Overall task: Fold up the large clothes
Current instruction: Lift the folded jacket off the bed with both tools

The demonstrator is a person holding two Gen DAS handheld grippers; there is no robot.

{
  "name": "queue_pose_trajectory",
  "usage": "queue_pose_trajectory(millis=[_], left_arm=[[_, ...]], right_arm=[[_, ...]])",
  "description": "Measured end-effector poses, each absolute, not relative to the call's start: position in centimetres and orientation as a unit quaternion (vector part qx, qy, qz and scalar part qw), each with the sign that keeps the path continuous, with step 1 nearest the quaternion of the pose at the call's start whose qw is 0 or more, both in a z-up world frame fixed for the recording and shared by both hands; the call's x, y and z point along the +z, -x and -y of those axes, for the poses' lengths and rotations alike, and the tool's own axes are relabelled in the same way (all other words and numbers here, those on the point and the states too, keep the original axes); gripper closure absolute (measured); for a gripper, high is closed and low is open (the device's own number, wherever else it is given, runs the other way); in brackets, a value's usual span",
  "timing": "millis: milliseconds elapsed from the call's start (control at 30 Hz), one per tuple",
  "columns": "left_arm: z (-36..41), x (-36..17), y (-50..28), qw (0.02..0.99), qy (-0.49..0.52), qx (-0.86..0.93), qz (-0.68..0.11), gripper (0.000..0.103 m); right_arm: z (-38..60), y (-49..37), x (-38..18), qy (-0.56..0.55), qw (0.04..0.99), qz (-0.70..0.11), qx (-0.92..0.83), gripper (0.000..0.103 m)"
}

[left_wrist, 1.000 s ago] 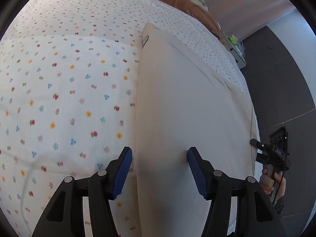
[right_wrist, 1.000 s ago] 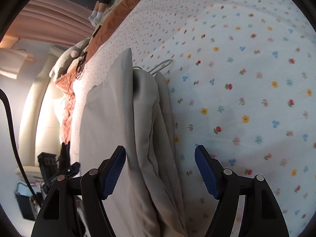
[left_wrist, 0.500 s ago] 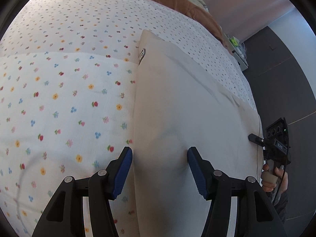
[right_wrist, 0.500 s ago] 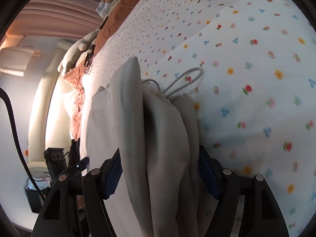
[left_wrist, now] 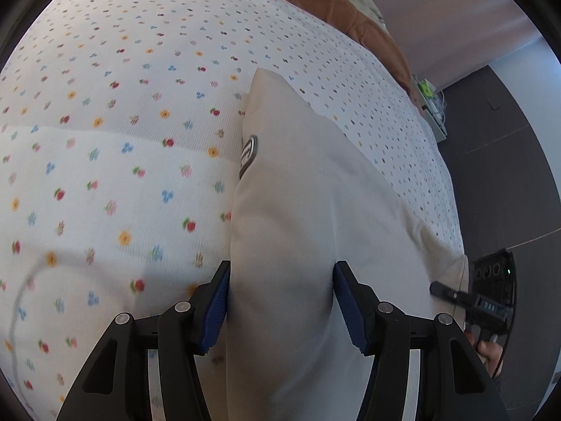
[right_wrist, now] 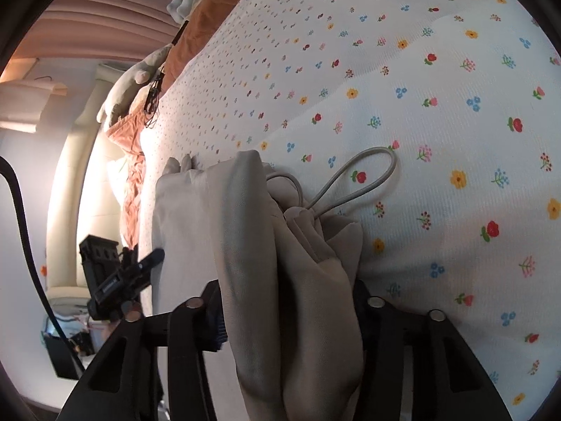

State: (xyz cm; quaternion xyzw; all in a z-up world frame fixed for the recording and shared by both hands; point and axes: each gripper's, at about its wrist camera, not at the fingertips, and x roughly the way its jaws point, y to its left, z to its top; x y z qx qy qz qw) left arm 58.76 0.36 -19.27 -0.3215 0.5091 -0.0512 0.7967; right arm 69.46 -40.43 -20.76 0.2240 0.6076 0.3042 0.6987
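Two grippers were at work on one garment. The right gripper (right_wrist: 285, 319) had its blue-padded jaws closing around a thick bunch of the beige, soft woven garment (right_wrist: 308, 280), several gathered layers filling the gap between them. From that bunch a pale looped drawcord (right_wrist: 364, 179) trailed out onto the white bedsheet printed with small coloured flowers (right_wrist: 438, 105).

The left gripper (left_wrist: 280, 310) stood with its jaws partly apart, straddling a smooth folded edge of the same garment (left_wrist: 315, 228). Both blue pads sat against the cloth's sides, but whether they truly pinched it could not be told. A small dark oval badge (left_wrist: 248, 154) showed on that edge farther out. The garment lay flat along the near side of the bed, stretching between the two grippers.

Judging by how it draped and creased, the cloth was probably light, limp and somewhat smooth, so layers could slide apart if only the top one was caught. A hold at each end of the folded edge, taking every layer, seemed the safest. The loose cord could snag or drag, and would be better tucked in than pulled.
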Motion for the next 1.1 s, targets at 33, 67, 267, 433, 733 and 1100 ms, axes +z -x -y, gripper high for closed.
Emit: queue_pose_trajectory(millis=[33,67,267,433,733,1100], left_arm=[[-0.3,-19.3,-59.2,0.796,0.321,-0.047,-0.511,0.046],[-0.3,-19.2,-59.5,0.796,0.318,-0.043,-0.513,0.048],[0.1,-18.1,-59.6,0.803,0.306,-0.028,-0.511,0.069],[-0.1,-15.8,-58.4,0.816,0.306,-0.025,-0.49,0.079],[0.8,-9.3,-54.2,0.853,0.293,-0.031,-0.431,0.081],[1.5,-2.5,-46.8,0.886,0.286,-0.065,-0.359,0.083]], right_arm=[[40.1,-69.6,-20.6,-0.222,0.701,-0.606,0.302,0.068],[40.1,-69.5,-20.4,-0.22,0.705,-0.604,0.301,0.07],[39.1,-68.2,-17.9,-0.193,0.735,-0.578,0.298,0.086],[38.6,-66.8,-15.0,-0.187,0.755,-0.549,0.304,0.09],[38.0,-62.5,-8.9,-0.175,0.796,-0.487,0.313,0.091],[39.1,-54.3,-3.3,-0.179,0.838,-0.403,0.322,0.092]])
